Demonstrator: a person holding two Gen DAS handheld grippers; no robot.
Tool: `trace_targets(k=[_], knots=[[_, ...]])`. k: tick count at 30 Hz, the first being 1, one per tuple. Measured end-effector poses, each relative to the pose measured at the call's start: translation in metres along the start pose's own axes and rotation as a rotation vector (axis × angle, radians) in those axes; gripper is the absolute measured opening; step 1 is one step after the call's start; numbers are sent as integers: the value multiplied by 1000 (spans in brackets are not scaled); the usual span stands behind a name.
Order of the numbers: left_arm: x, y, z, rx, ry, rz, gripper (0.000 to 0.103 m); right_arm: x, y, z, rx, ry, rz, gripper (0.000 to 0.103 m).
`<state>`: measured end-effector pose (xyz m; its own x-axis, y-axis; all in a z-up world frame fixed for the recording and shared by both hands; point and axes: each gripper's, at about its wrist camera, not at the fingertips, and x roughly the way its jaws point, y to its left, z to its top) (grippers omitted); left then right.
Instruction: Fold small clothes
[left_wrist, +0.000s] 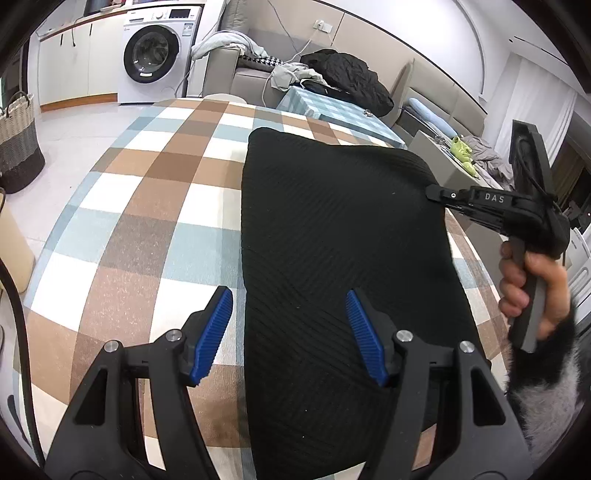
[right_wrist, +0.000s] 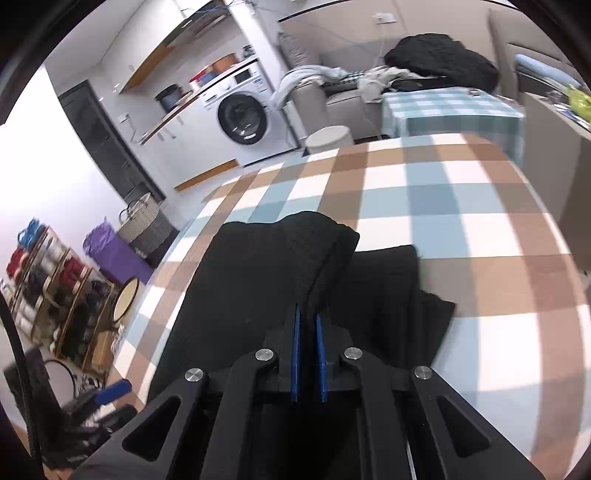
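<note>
A black garment (left_wrist: 332, 258) is spread on the checked counter (left_wrist: 147, 206), its right edge lifted, so a fold is judged begun but unfinished. That edge is pinched by the right hand-held gripper (right_wrist: 308, 325); the left hand-held gripper (left_wrist: 290, 332) is held spread above the near edge, gripping nothing.

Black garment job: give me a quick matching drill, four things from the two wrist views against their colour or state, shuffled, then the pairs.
Things:
1. left gripper
2. right gripper
3. black garment
4. tablecloth

States:
A. checked brown, blue and white
B. pinched shut on cloth
C. one edge lifted off the table, the rest lying flat
D. jaws apart, holding nothing

Pairs: 1-D, 2-B, 3-C, 4-A
</note>
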<state>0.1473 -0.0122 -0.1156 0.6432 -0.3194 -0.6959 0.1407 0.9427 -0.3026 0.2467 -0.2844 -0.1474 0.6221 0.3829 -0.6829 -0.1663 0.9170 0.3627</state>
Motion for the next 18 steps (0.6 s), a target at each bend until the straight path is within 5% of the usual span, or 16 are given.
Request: trace_targets(k=[7, 12, 18], knots=[[2, 1, -6, 2, 16, 22, 61, 48, -26, -14, 49, 157, -121, 15], [2, 4, -11, -5, 24, 30, 61, 3, -21, -45, 84, 127, 13, 25], [3, 3, -17, 0, 36, 28, 61, -60, -8, -133, 139, 173, 216, 36]])
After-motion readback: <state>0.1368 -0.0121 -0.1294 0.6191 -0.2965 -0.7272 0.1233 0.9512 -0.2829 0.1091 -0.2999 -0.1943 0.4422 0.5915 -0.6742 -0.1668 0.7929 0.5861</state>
